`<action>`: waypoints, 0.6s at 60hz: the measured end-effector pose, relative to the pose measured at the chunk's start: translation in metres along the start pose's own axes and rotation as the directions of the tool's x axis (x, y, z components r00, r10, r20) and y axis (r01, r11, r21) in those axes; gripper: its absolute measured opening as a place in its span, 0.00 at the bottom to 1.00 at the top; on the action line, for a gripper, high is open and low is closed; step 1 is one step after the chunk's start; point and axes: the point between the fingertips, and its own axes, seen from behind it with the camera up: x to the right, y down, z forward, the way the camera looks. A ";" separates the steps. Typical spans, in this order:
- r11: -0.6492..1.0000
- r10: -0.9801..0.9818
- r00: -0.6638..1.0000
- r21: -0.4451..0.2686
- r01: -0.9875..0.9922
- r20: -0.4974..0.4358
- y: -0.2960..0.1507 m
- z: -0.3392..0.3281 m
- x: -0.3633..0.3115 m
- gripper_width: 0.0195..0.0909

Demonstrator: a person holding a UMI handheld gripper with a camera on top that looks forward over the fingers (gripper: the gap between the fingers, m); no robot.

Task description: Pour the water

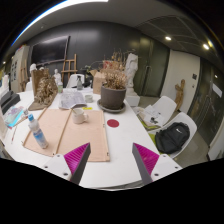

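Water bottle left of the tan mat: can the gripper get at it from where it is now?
Probably yes. The gripper is open and holds nothing, and the water bottle stands upright ahead of its left finger, beside the tan mat. The bare white table lies between them, with nothing in the way.

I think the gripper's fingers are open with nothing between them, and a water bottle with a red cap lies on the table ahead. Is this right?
Not quite: the gripper view shows the water bottle with a blue cap, not red. The rest holds: the gripper has its fingers open with nothing between them, and the bottle lies on the table ahead.
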 end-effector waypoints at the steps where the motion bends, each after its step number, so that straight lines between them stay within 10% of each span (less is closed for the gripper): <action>1: 1.000 0.000 1.000 -0.002 0.000 0.005 0.001 0.000 -0.002 0.93; 36: 0.999 -0.034 0.972 0.030 0.028 0.234 0.065 0.022 -0.304 0.93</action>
